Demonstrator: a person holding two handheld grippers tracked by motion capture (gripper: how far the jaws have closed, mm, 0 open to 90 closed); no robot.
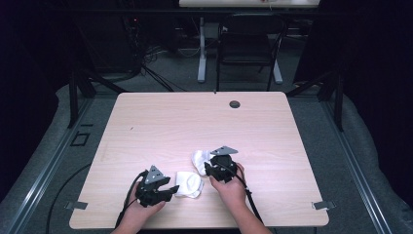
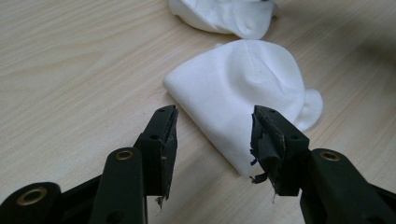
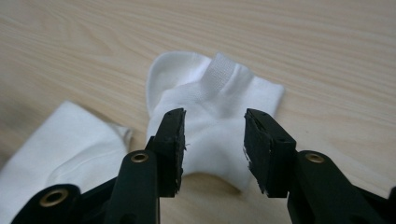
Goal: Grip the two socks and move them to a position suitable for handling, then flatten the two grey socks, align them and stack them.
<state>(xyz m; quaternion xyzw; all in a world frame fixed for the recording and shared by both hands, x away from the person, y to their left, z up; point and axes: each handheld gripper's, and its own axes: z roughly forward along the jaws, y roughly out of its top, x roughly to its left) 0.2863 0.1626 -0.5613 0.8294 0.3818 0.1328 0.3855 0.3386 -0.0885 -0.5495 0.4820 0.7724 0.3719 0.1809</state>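
The bench (image 1: 160, 122) is a pale wood-grain top with a small round grommet (image 1: 234, 104) near its 12 o'clock edge. No container stands on it; the things lie bare on the wood.

Two white socks lie toward the 6 o'clock side. The folded sock (image 1: 187, 184) lies flat at about 6 o'clock, and the crumpled sock (image 1: 200, 161) sits just beside it toward 1 o'clock; whether the two touch cannot be told from the high view.

The left hand-held gripper (image 1: 171, 189) lies at 9 o'clock of the folded sock, its tips just at the cloth's edge. In the left gripper view its jaws stand released, wide apart, with a corner of the folded sock (image 2: 243, 88) between them; whether the pads touch the cloth cannot be told. The crumpled sock (image 2: 224, 16) is cut off at the top of that view.

The right hand-held gripper (image 1: 208, 168) sits at the 4 o'clock side of the crumpled sock. In the right gripper view its jaws are released, parted, with the crumpled sock (image 3: 215, 107) just beyond them, cuff toward 12 o'clock. The folded sock (image 3: 60, 144) is cut off at 8 o'clock.

The person's hands hide part of each gripper body in the high view.
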